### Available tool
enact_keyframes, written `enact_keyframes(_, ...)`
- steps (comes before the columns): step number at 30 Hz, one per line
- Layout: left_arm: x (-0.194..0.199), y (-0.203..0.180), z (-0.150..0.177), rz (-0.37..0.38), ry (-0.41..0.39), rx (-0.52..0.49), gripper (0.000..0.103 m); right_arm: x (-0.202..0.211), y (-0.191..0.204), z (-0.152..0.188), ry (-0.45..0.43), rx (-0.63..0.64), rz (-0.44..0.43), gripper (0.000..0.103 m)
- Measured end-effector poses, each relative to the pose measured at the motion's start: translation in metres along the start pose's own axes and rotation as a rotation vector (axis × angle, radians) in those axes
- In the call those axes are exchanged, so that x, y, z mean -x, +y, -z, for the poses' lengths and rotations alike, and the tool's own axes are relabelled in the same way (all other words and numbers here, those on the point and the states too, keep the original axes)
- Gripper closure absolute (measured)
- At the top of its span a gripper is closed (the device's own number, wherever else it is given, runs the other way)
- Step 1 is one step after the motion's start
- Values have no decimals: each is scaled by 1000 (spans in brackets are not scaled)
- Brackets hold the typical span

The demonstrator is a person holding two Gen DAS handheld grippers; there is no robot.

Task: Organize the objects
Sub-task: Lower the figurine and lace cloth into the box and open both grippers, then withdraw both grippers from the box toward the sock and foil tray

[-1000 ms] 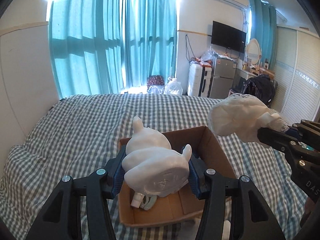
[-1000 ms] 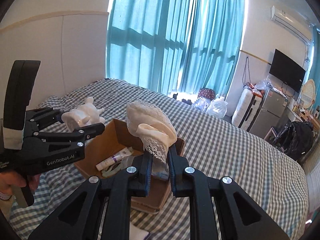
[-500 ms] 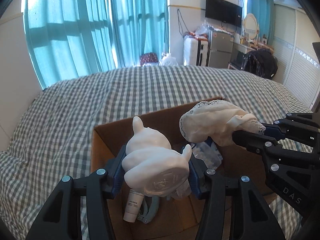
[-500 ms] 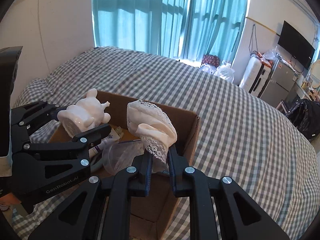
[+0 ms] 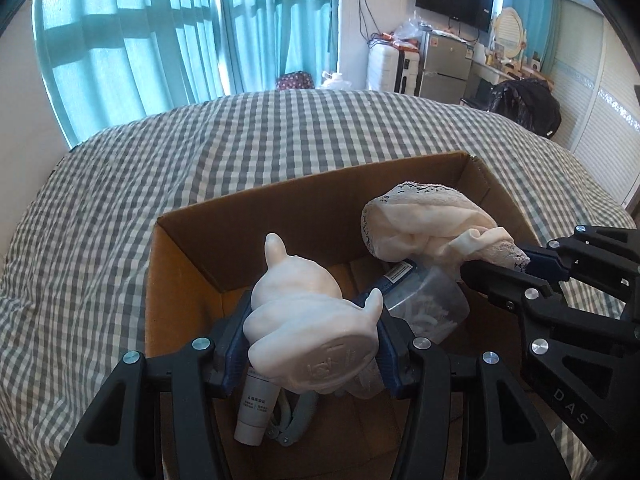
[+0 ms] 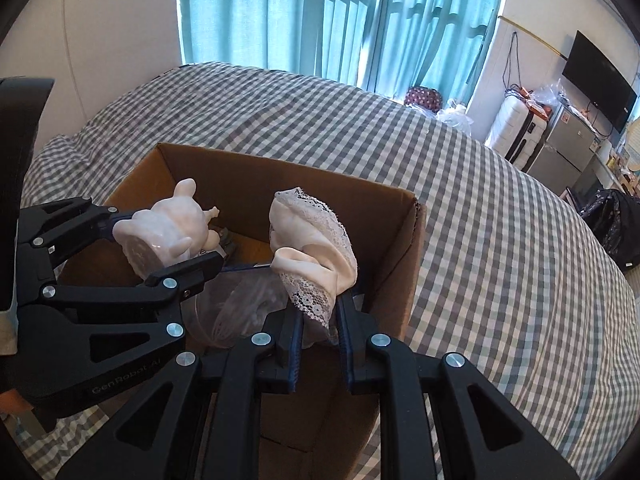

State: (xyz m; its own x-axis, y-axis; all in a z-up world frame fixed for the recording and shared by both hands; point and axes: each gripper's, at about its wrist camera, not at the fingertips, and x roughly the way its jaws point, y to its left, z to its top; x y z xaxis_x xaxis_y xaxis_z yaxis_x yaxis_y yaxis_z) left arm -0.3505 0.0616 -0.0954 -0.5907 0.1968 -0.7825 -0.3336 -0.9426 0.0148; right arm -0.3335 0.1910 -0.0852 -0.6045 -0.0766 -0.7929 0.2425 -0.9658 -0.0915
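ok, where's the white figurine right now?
Clamped in the left gripper, the white figurine hangs over the cardboard box, left of the lace cloth held by the right gripper.

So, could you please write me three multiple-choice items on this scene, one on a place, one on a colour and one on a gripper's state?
1. Where does the cardboard box stand?
A. on a checked bedspread
B. on a wooden floor
C. on a shelf

2. What colour is the figurine in the left gripper?
A. black
B. white
C. red

3. How is the right gripper?
A. wide open and empty
B. out of view
C. shut on the lace cloth

Answers:
1 A, grey and white checks of the bedspread surround the box.
2 B, its whole body is glossy white.
3 C, both pads pinch the cloth's lower end.
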Motion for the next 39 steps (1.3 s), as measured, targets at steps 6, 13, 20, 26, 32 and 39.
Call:
enact_keyframes(6, 5, 2, 2, 0, -10, 11, 31, 8, -3, -3, -23, -18, 3, 76)
enact_keyframes(13, 27, 3, -4, -34, -49, -5, 20, 35, -8, -12, -76, -38, 17, 45)
enact_keyframes(20, 71, 10, -10, -68, -136, 20, 2, 83, -14, -22, -186, -75, 51, 7)
enact_keyframes(26, 127, 14, -15, -112, -232, 56, 0, 145, -12, -25, -295, -66, 98, 0)
enact_keyframes(32, 187, 16, -7, -138, -330, 85, 0, 209, -11, -9, -375, -61, 132, 0)
enact_keyframes(39, 253, 20, 22, -176, -417, 137, 0, 270, -7, 17, -446, -56, 145, 0)
